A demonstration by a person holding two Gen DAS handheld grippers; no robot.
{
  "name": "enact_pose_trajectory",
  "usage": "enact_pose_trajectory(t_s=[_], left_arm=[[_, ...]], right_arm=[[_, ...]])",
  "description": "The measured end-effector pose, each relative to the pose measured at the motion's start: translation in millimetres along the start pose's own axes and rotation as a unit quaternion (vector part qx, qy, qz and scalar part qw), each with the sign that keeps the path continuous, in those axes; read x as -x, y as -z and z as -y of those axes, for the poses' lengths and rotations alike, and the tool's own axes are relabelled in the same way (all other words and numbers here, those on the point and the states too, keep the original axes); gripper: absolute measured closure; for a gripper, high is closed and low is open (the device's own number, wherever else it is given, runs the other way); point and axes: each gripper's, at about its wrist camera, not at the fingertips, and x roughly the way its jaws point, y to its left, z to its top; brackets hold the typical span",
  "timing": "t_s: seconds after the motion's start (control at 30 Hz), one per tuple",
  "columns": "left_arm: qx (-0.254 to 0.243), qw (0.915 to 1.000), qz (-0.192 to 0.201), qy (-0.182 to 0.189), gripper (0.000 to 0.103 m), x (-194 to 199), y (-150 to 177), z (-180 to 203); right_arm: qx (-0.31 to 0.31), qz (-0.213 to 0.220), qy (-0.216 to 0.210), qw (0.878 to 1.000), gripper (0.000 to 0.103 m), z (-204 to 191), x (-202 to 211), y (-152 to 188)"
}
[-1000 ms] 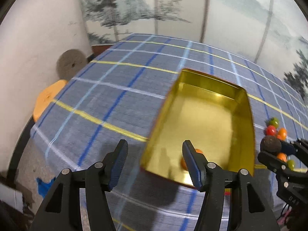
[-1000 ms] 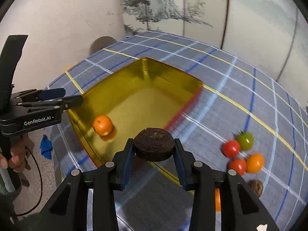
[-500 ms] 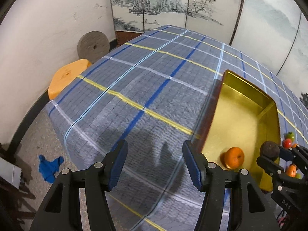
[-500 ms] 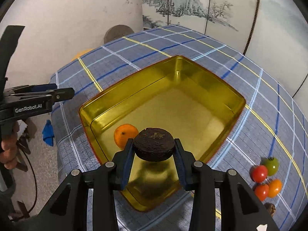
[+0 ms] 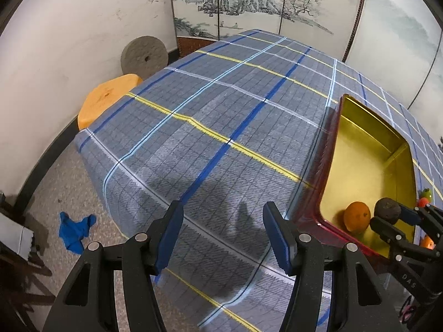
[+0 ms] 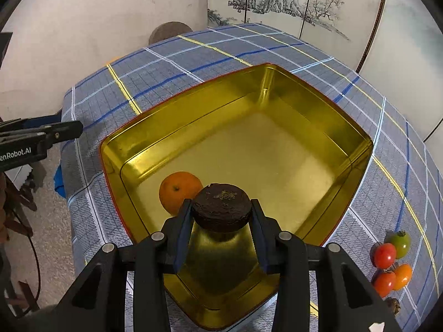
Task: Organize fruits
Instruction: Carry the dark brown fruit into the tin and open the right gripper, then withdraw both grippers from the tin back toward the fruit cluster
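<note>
Orange (image 6: 180, 192) in tin (image 6: 357, 138)

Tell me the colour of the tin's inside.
Shiny gold inside the tin, with a red outer rim; clearest in the right wrist view.

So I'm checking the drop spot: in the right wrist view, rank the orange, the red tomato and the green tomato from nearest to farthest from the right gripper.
1. orange: inside the gold tin, just left of the right gripper, which holds the dark fruit.
2. red tomato: on the cloth, far right.
3. green tomato: touching it, slightly farther right.
</note>
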Motion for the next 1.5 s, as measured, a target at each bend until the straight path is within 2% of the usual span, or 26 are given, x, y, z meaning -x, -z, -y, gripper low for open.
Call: enact_pose_trajectory(t_s=[0.8,1.03,1.3,1.5], left_arm=[[-0.003,0.9998,-0.012,0.013,0.042,-4.2,6.2,8.3],[-0.011,0.9996,-0.008,0.024,0.042,-0.4,8.3,16.9],[-0.035,0.9981,0.006,0.051,0.042,11.3,11.9,40.2],[-0.063,0.9942,0.004,0.087,0.042,19.0,20.0,70.5]], right_arm=[[-0.012,-0.008,-0.001,1.000,0.065,3.3,-0.9,7.3],[-0.013,0.001,-0.003,1.000,0.060,2.9,6.3,7.6],[-0.028,0.035,-0.015,0.999,0.060,4.3,37.1,16.5],[-0.055,0.063,-0.003,0.997,0.060,21.6,75.6,40.0]])
